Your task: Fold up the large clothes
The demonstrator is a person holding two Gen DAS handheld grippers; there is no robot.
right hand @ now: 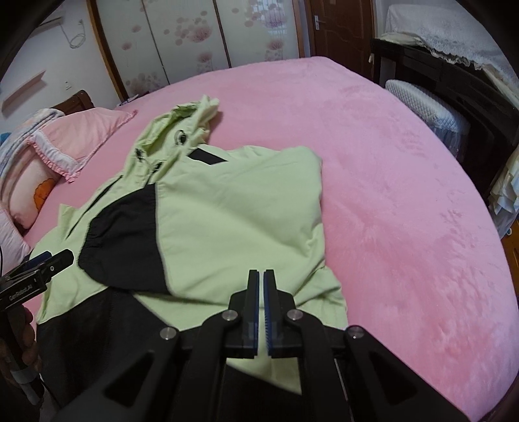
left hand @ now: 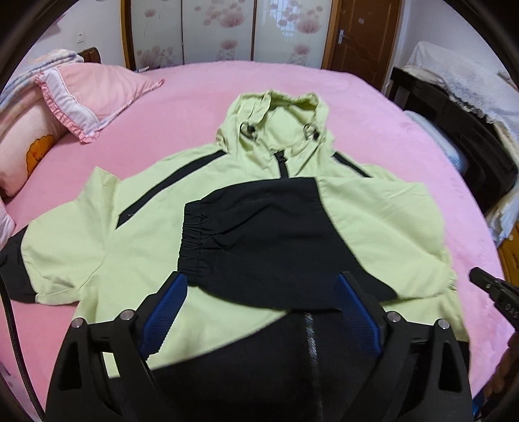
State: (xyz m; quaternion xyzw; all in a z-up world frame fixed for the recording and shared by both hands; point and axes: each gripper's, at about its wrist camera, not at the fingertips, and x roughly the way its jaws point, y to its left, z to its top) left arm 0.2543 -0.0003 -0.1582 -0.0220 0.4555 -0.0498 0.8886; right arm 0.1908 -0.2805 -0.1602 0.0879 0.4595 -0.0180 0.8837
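My jacket (left hand: 162, 227) lies flat on the pink bed (left hand: 373, 107), front up, with nothing on the bed that holds anything. Its long axis runs from the black hem at the near edge, under my tools, to the hood (left hand: 275, 117), which points toward the far edge and the flowered wardrobe doors (left hand: 227, 29). One sleeve (left hand: 269, 233) is folded across the chest, its black elastic cuff just left of the zipper line; the other sleeve (left hand: 58, 253) is spread out toward the pillow side.

Pillows (left hand: 81, 94) are stacked at the far left corner of the bed, apart from the jacket. To the right the bed is bare pink sheet up to its edge, with dark furniture (right hand: 454, 97) beyond (draped in white lace).

My left gripper (left hand: 261, 289) hangs over the hem with its blue-padded fingers spread wide, released and holding nothing. My right gripper (right hand: 261, 276) is clenched, pads nearly touching with no cloth between them, over the jacket's right edge near the hem.
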